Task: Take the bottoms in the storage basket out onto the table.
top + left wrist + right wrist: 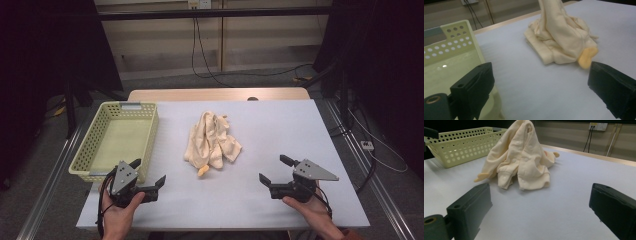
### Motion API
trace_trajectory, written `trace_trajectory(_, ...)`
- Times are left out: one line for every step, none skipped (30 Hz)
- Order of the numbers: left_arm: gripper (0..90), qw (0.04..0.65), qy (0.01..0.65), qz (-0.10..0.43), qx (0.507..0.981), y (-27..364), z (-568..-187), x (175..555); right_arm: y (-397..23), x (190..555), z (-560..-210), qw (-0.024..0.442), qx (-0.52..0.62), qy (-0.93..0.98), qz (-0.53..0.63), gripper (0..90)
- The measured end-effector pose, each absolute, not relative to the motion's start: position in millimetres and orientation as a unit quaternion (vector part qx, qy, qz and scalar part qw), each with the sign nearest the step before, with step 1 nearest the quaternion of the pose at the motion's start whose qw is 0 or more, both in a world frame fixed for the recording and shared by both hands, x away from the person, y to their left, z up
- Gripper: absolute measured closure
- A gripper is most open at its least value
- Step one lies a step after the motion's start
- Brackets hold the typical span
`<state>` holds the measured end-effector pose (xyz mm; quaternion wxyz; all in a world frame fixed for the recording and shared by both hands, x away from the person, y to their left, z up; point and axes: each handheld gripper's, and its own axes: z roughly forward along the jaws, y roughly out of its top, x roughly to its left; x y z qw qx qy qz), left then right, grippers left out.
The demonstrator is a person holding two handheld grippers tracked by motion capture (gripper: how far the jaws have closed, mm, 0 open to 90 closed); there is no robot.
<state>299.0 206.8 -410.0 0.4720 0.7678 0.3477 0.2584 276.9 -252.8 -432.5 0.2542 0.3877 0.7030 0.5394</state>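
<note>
high view has the left gripper (148, 172) near the front left of the table, held in a hand (117, 217) that comes up from the bottom edge, its 2 black jaws spread wide with nothing between them. the jaw tips sit just beside the near right corner of the pale green basket (90, 158), and 1 tip looks to be over the rim, though contact cannot be judged. the right gripper (274, 168) is near the front right, held in the other hand (310, 208), jaws likewise wide apart and empty, pointing in toward the middle of the table.

between the 2 grippers and farther back lies the cream garment (212, 140), crumpled in a heap on the white table top (280, 125), well apart from both grippers. a small yellow-orange tab sticks out at its near edge.

left gripper view looks along its own open jaws, with the garment (560, 37) ahead and to the right and the basket (451, 47) close on the left.

right gripper view shows the same garment (520, 160) ahead between its open jaws, rising in a soft peak with snap buttons along its edges, and the basket (461, 145) stands behind it, apart from the cloth.
</note>
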Motion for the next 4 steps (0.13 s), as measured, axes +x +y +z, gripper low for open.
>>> trace_trajectory(7.8, 0.473, 0.351, 0.256, 0.767, 205.5, -411.0, 298.9, -252.9, 277.0, -432.4, 0.255, 0.388, 0.703, 0.539, 4.1)
trace_trajectory(7.9, 0.472, 0.351, 0.254, 0.768, 205.2, -411.2, 299.2, -252.7, 277.2, -432.5, 0.254, 0.388, 0.703, 0.54, 4.1)
trace_trajectory(7.9, 0.472, 0.353, 0.252, 0.768, 205.0, -411.1, 299.5, -252.2, 277.1, -432.6, 0.253, 0.388, 0.703, 0.539, 4.1)
trace_trajectory(7.9, 0.475, 0.354, 0.252, 0.765, 204.9, -411.2, 299.9, -252.1, 277.1, -432.6, 0.253, 0.388, 0.703, 0.539, 4.0)
